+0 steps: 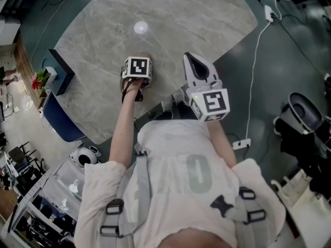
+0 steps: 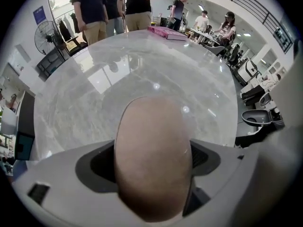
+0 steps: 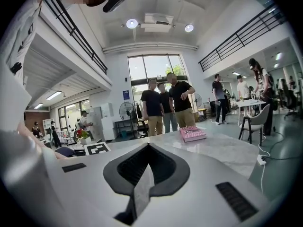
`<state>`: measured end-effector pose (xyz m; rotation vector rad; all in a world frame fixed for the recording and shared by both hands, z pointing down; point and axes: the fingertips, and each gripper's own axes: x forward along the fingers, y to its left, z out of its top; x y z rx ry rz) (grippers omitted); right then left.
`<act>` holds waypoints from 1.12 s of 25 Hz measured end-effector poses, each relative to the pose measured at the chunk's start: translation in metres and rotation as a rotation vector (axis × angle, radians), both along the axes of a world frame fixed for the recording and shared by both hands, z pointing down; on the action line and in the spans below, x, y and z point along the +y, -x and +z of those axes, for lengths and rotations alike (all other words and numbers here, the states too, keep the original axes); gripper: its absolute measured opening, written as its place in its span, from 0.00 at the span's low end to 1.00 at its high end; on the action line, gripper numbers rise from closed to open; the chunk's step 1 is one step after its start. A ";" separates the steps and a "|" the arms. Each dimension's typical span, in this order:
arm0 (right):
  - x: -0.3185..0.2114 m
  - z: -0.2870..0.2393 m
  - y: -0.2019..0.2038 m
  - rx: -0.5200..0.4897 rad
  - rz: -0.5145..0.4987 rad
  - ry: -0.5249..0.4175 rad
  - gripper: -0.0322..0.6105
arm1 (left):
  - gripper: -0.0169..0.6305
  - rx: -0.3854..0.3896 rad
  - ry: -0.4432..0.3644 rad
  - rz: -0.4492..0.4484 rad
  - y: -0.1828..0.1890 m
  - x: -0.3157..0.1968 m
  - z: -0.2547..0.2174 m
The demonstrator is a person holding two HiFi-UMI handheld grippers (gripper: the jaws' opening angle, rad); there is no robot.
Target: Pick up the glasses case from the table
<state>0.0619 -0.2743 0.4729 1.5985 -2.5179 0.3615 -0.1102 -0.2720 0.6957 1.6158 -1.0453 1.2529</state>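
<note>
Left tongs (image 2: 153, 161) clamp the tan glasses case (image 2: 153, 141) (over the marble counter (image 2: 118, 79)); right tongs (image 3: 147, 155) pressed together, empty

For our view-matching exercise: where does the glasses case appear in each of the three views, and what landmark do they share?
Head view: glasses case, centre-left, a brown sliver beyond the marker cube.
Left gripper view: bottom centre, between the left hand-held gripper and its jaws.
Right gripper view: not in it.
Shared landmark: the marble table.
</note>
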 end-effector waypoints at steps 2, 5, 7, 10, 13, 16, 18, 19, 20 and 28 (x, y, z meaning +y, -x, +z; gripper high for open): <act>0.000 0.000 0.001 -0.001 0.001 0.001 0.05 | 0.64 0.006 0.008 -0.012 -0.001 0.004 0.003; 0.000 0.000 0.001 -0.003 0.004 0.002 0.05 | 0.64 0.011 0.032 -0.030 0.000 0.009 0.006; 0.001 -0.001 0.002 -0.007 0.000 -0.009 0.05 | 0.64 0.008 0.007 -0.018 0.000 0.004 0.004; 0.002 -0.001 0.002 -0.005 0.004 -0.010 0.05 | 0.64 0.020 0.016 -0.030 0.000 0.007 0.005; 0.006 -0.001 0.000 -0.001 0.013 -0.009 0.05 | 0.64 0.020 0.009 -0.028 0.001 0.009 0.005; 0.009 -0.004 0.000 0.000 0.019 -0.014 0.05 | 0.64 0.012 -0.005 -0.009 0.005 0.007 0.003; 0.007 -0.005 -0.002 0.002 0.023 -0.020 0.05 | 0.64 0.012 -0.003 -0.007 0.006 0.006 0.004; 0.007 -0.006 -0.003 0.002 0.023 -0.023 0.05 | 0.64 0.012 -0.003 -0.007 0.006 0.006 0.005; 0.007 -0.008 -0.003 0.003 0.023 -0.028 0.05 | 0.64 0.010 -0.008 -0.002 0.006 0.006 0.004; 0.007 -0.026 -0.005 0.020 0.024 -0.073 0.05 | 0.64 0.035 -0.100 -0.029 0.007 -0.009 -0.018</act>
